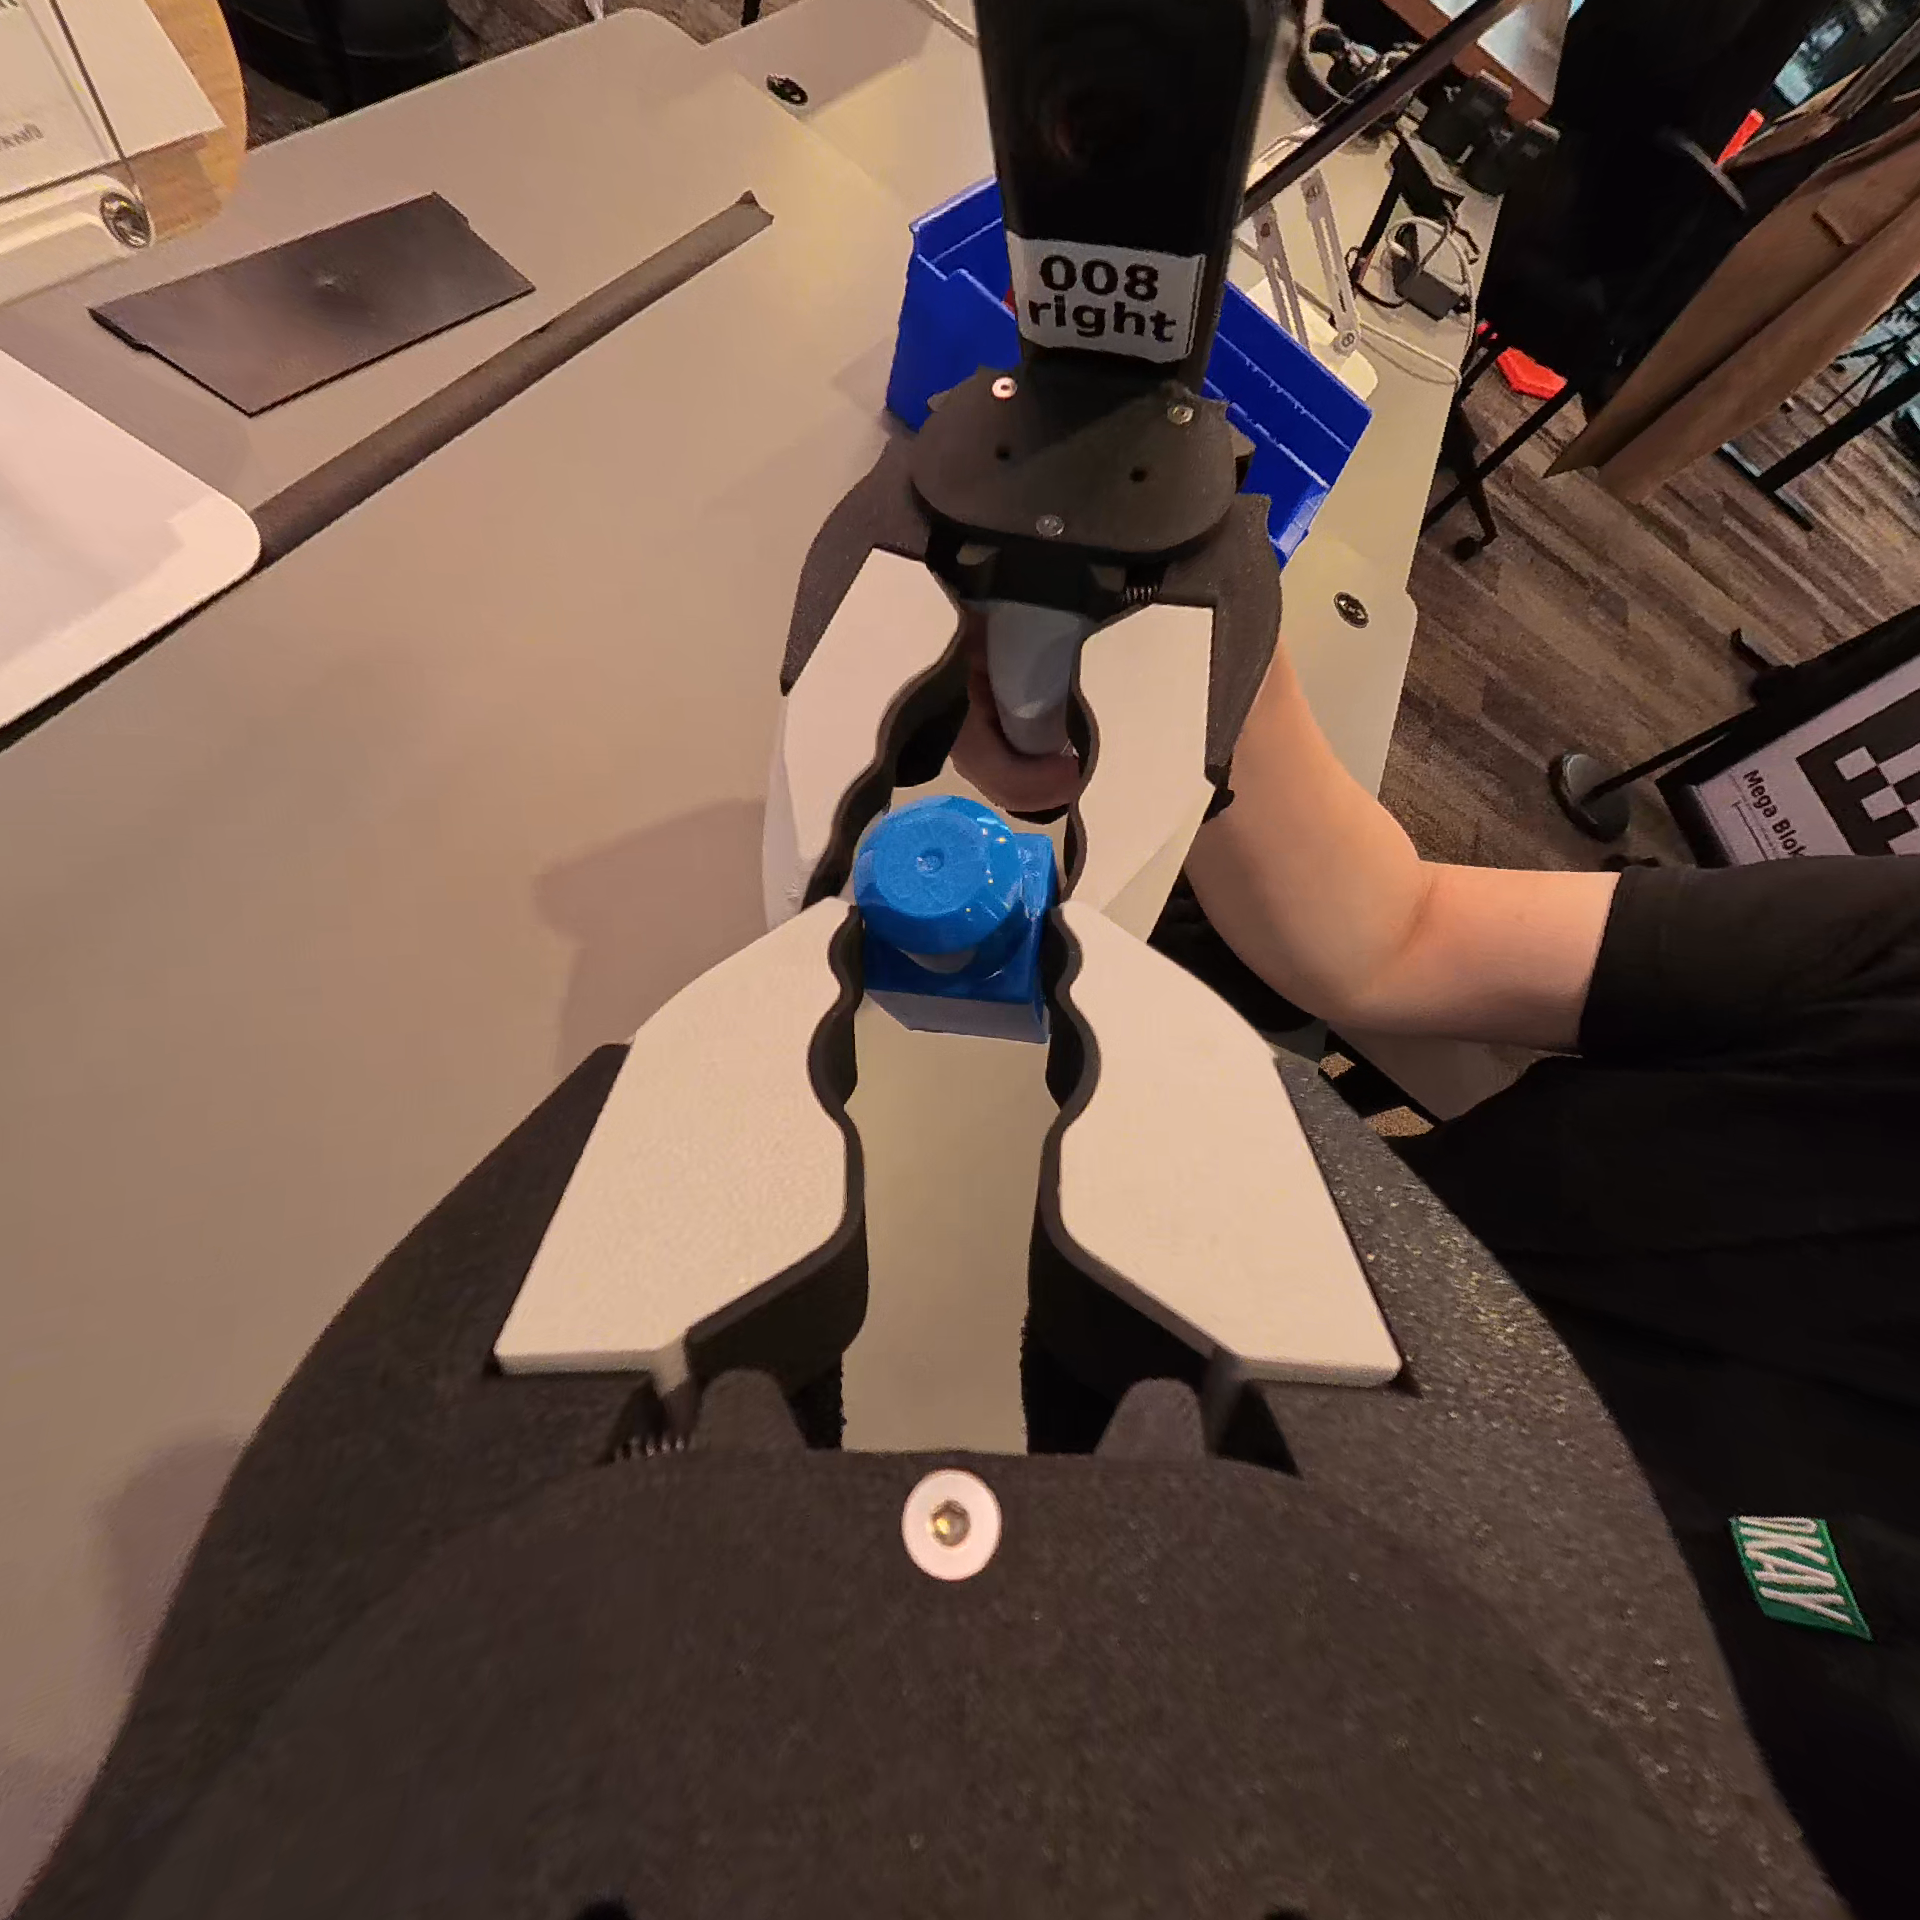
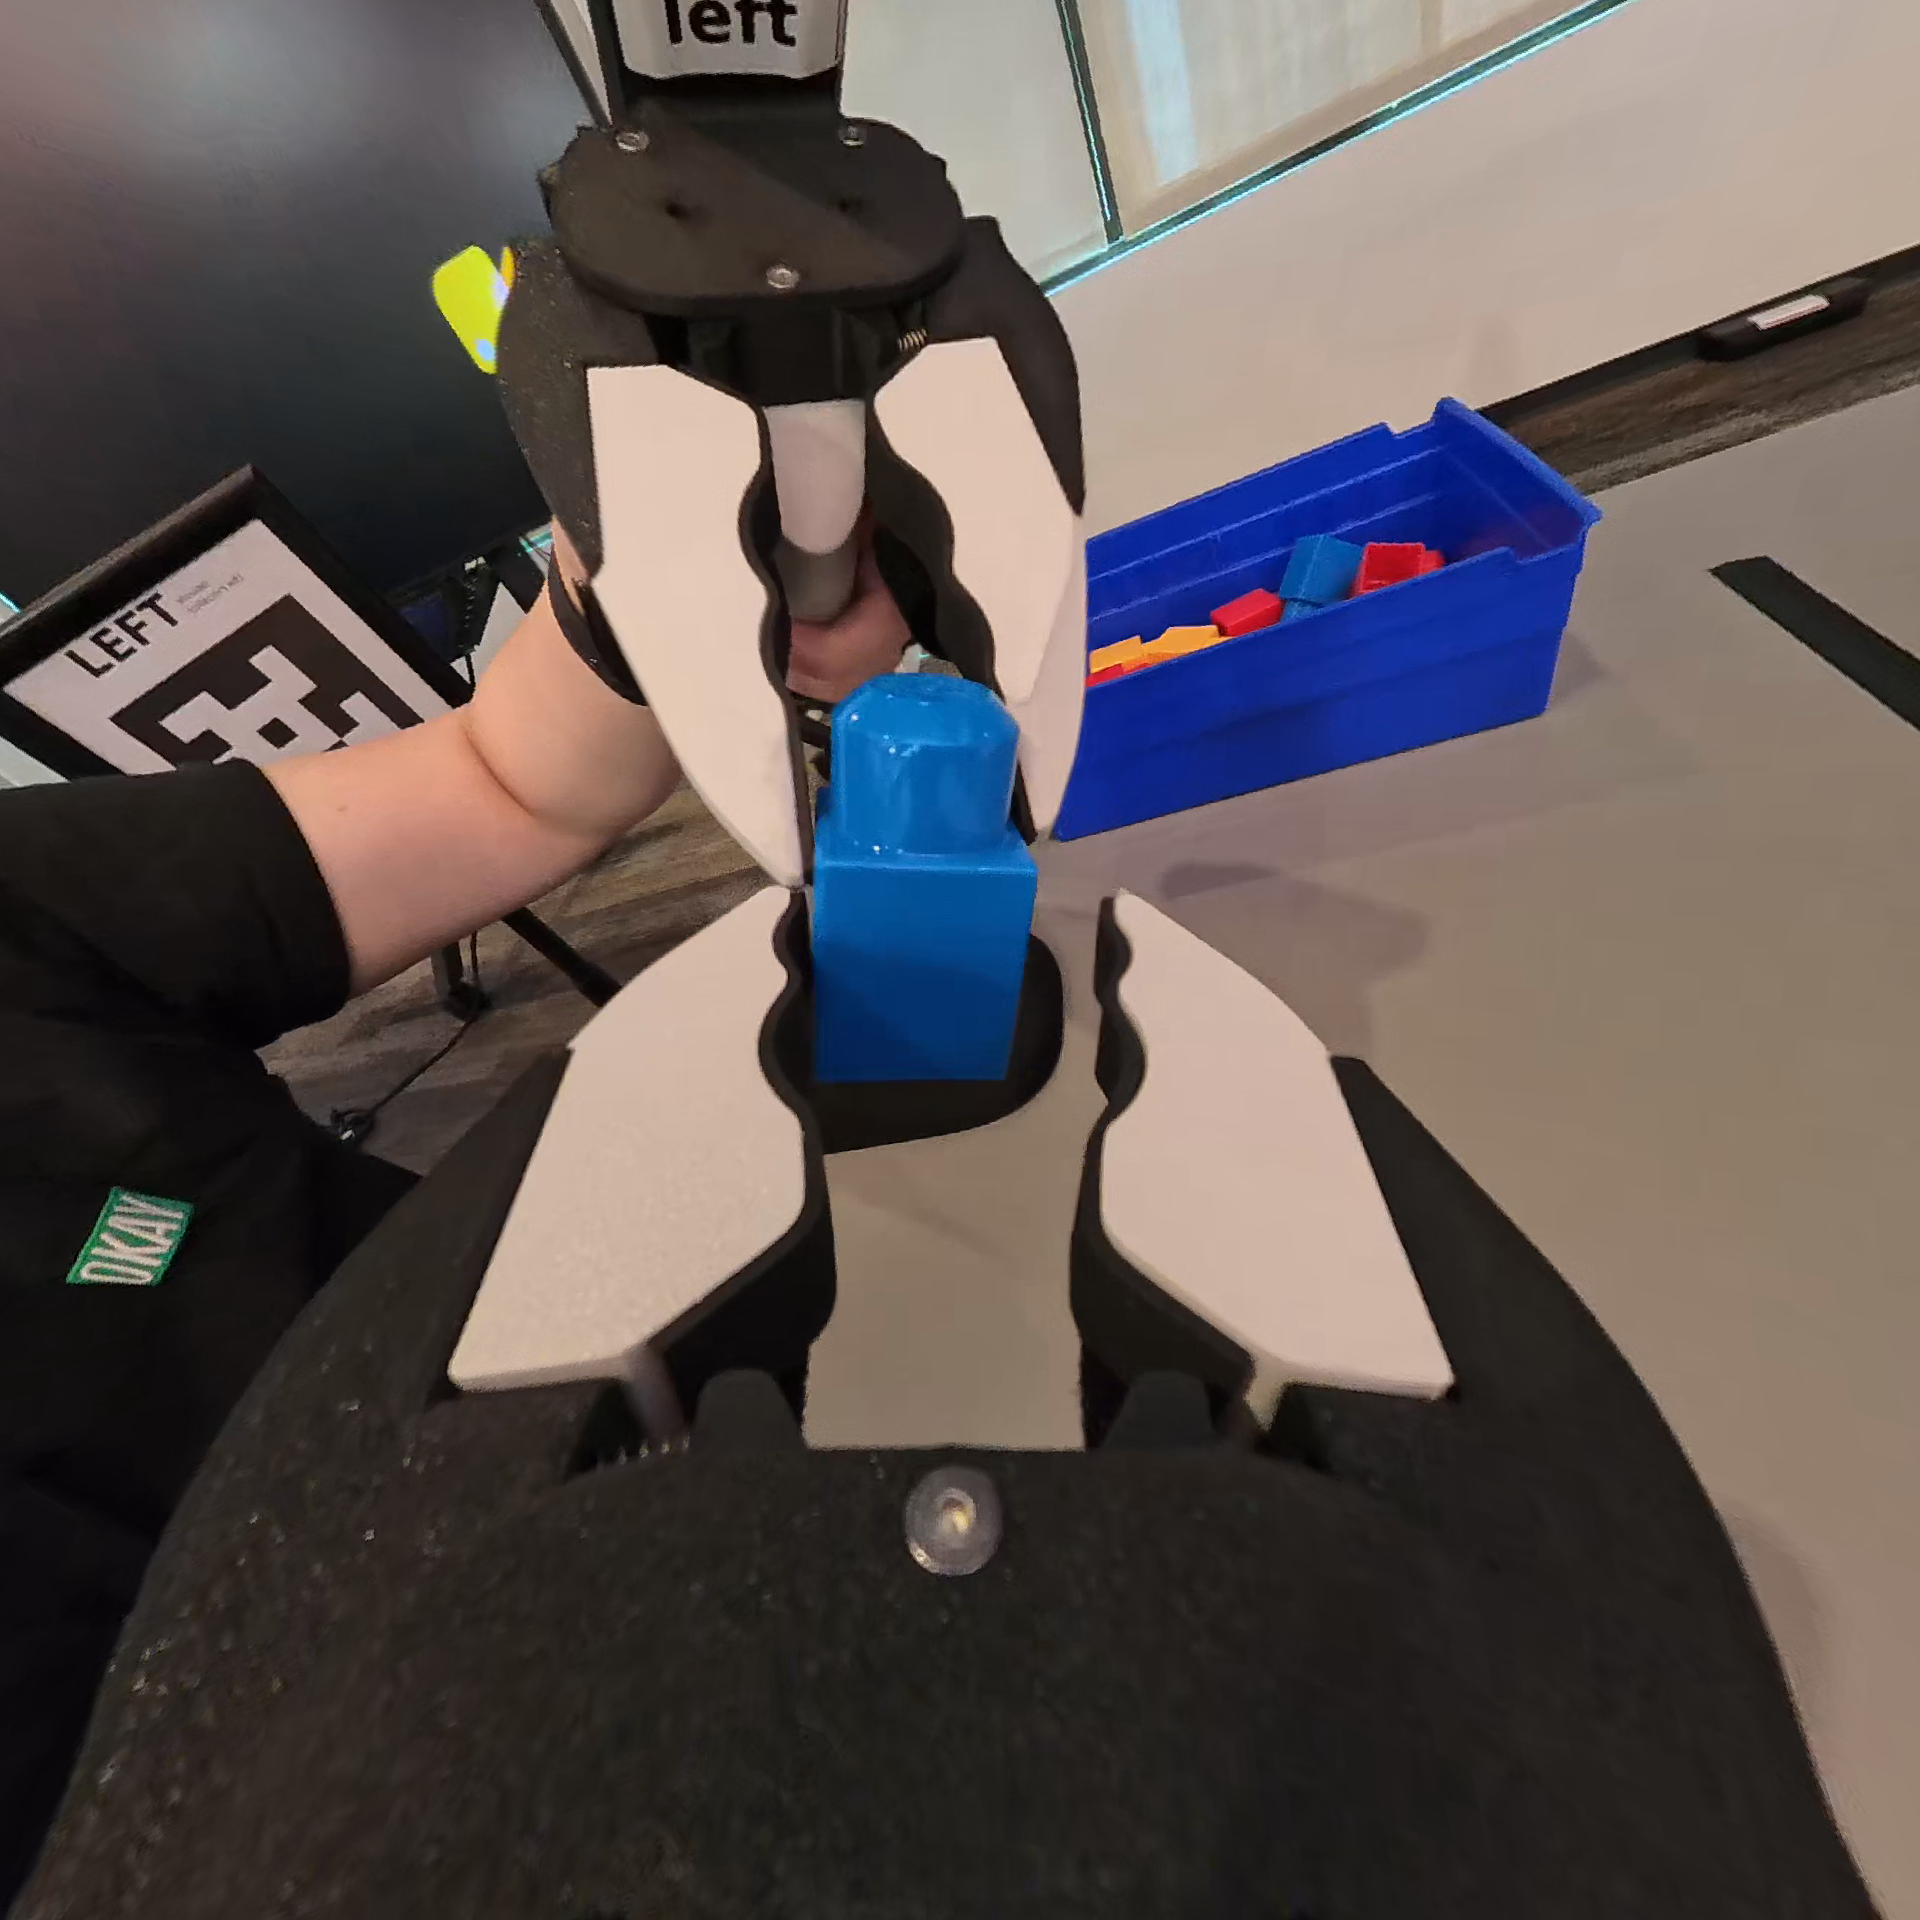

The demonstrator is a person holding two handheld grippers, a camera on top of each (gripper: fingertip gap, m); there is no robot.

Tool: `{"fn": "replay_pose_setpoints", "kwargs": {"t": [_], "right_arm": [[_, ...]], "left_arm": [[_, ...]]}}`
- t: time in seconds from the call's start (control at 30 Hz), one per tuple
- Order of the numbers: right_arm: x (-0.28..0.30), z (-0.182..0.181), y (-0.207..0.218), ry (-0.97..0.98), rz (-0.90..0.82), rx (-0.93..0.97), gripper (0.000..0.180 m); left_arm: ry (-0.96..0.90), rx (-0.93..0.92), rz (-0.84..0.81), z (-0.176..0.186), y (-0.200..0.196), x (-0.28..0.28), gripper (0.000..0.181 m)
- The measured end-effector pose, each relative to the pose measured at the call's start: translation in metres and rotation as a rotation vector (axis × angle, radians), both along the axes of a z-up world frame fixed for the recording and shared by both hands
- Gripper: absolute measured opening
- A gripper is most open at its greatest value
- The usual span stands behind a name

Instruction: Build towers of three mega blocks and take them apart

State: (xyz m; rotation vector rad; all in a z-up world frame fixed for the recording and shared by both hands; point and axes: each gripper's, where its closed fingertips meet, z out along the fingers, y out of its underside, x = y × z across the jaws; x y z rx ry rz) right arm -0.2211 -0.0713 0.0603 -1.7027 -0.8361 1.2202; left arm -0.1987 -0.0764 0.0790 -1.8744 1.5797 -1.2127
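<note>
One blue mega block [image 2: 920, 966] stands upright over the grey table [image 2: 1558, 1039], with its stud on top. My left gripper [image 1: 954, 920] is shut on it, fingers pressed against both sides. In the right wrist view the left gripper [image 2: 914, 847] comes down from above and clamps the block at stud height. My right gripper [image 2: 945, 909] is open around the block's body, with a gap on its right side. It reaches in from the far side in the left wrist view [image 1: 951, 888]. A dark patch under the block hides whether it touches the table.
A blue bin [image 2: 1351, 665] with red, blue and orange blocks sits on the table behind, also seen in the left wrist view [image 1: 1278, 416]. A black mat [image 1: 312, 301] and a white tray [image 1: 104, 540] lie at left. The person's forearms flank the grippers near the table edge. My two grippers' fingertips are within a few centimetres of each other.
</note>
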Motion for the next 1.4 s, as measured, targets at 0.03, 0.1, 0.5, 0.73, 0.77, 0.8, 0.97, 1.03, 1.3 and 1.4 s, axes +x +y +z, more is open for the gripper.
{"fn": "replay_pose_setpoints", "kwargs": {"t": [0.03,0.1,0.5,0.73,0.77,0.8,0.97,1.03,1.3,1.4], "right_arm": [[-0.001,0.000,-0.001,0.001,0.011,-0.004,0.050],[-0.003,0.001,-0.007,0.004,0.054,-0.004,0.037],[0.006,0.003,-0.005,-0.050,0.032,0.123,0.036],[0.049,0.018,0.006,0.077,-0.064,0.135,0.036],[0.056,0.020,0.007,0.090,-0.081,0.137,0.037],[0.063,0.022,0.007,0.103,-0.095,0.140,0.037],[0.092,0.031,0.006,0.152,-0.161,0.153,0.037],[0.098,0.030,0.007,0.155,-0.178,0.146,0.037],[0.095,0.019,0.012,0.110,-0.189,0.123,0.037],[0.094,0.013,0.014,0.088,-0.187,0.107,0.037]], "left_arm": [[0.003,0.003,0.000,0.000,0.000,0.000,0.033],[0.004,0.013,0.005,-0.002,0.000,0.000,0.033],[-0.123,0.058,0.077,0.032,0.012,-0.029,0.053],[0.007,0.228,0.472,0.011,0.110,-0.151,0.045],[0.087,0.284,0.567,-0.002,0.134,-0.182,0.045],[0.175,0.335,0.650,-0.016,0.155,-0.214,0.044],[0.475,0.205,0.863,-0.099,0.203,-0.326,0.045],[0.450,0.107,0.919,-0.119,0.212,-0.338,0.045],[0.425,-0.036,1.053,-0.143,0.254,-0.347,0.043],[0.460,-0.039,1.014,-0.149,0.249,-0.347,0.041]]}}
